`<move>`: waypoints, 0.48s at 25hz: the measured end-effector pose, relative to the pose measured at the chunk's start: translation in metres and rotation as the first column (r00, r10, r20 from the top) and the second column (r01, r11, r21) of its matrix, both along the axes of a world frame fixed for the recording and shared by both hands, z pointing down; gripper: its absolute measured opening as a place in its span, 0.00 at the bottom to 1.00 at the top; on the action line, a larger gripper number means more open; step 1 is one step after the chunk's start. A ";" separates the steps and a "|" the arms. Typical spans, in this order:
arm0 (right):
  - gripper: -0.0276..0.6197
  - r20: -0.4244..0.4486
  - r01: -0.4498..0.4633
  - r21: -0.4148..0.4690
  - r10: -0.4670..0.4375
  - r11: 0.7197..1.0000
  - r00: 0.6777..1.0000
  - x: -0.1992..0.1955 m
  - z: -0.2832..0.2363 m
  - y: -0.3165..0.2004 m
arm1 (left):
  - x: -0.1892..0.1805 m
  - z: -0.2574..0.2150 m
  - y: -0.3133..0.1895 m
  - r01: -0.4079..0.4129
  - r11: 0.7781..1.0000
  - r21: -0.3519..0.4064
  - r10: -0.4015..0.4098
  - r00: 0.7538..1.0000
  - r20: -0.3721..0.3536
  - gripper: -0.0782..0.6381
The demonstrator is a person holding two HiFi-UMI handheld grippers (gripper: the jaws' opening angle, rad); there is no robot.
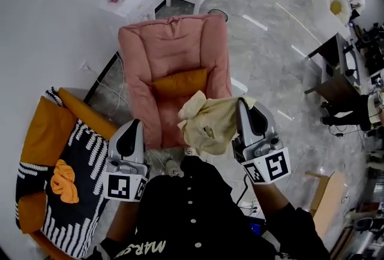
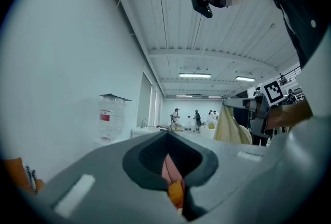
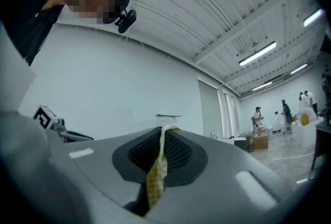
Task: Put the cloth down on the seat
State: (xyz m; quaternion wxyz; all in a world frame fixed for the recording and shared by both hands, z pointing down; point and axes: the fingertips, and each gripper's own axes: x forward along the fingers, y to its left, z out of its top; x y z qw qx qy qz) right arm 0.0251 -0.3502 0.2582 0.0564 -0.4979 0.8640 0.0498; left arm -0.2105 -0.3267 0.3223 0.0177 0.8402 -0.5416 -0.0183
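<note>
Head view: a pink upholstered armchair [image 1: 174, 48] stands at centre with a flat orange cushion [image 1: 180, 81] lying on its seat. The right gripper [image 1: 241, 107] is held above the chair's front edge, with a pale yellow crumpled cloth [image 1: 209, 122] bunched against its tip and hanging clear of the seat. The left gripper [image 1: 135, 125] is level with it on the other side, well apart from the cloth, its jaws drawn together and carrying nothing. At lower left, a small orange rag [image 1: 64, 181] lies on a black-and-white patterned throw [image 1: 90, 193].

Left gripper view: the jaws stand close together with only a narrow slit. The pink chair and orange cushion show through it, and nothing sits between the pads. The yellow cloth is seen at right, dangling from the other gripper.

Right gripper view: the jaws are clamped on a thin fold of the yellow cloth, which runs down between the pads.
</note>
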 end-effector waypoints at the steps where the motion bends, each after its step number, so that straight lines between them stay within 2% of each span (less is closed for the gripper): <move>1: 0.09 0.000 0.009 0.001 -0.009 1.000 1.000 -0.001 0.000 -0.005 | 0.000 0.000 -0.005 0.007 1.000 -0.001 -0.007 1.000 0.001 0.11; 12: 0.09 -0.008 0.102 -0.004 -0.102 0.995 0.995 -0.016 0.003 -0.054 | 0.005 -0.005 -0.047 0.051 0.999 0.006 -0.051 0.999 0.007 0.11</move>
